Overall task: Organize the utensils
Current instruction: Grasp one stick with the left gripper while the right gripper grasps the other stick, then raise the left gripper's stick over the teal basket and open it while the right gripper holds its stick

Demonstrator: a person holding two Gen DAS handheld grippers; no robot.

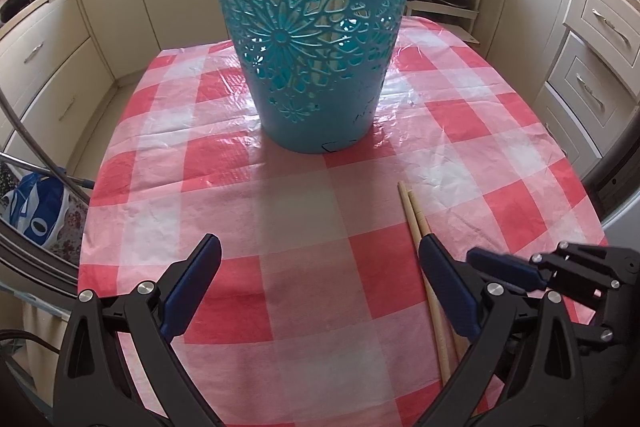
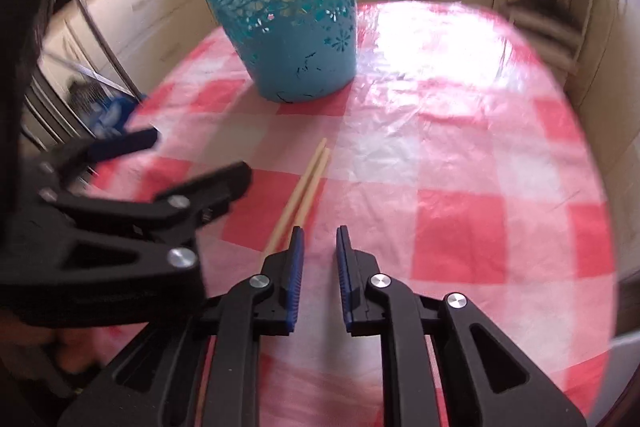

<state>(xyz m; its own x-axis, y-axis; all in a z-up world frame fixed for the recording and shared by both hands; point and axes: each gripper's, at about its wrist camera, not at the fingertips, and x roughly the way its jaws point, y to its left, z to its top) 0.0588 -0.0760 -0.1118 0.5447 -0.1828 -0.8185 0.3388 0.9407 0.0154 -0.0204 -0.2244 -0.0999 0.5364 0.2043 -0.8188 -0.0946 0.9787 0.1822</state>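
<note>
While both grippers gape, chopsticks (image 1: 416, 223) lie flat, tips seemingly toward the bucket (image 1: 312, 39).

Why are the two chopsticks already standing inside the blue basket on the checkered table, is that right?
Not quite. The chopsticks are not inside the blue basket. They lie flat, side by side, on the checkered table in front of it, apart from it. The left wrist view shows them beside the open left gripper; the right gripper is open too, holding nothing.
</note>
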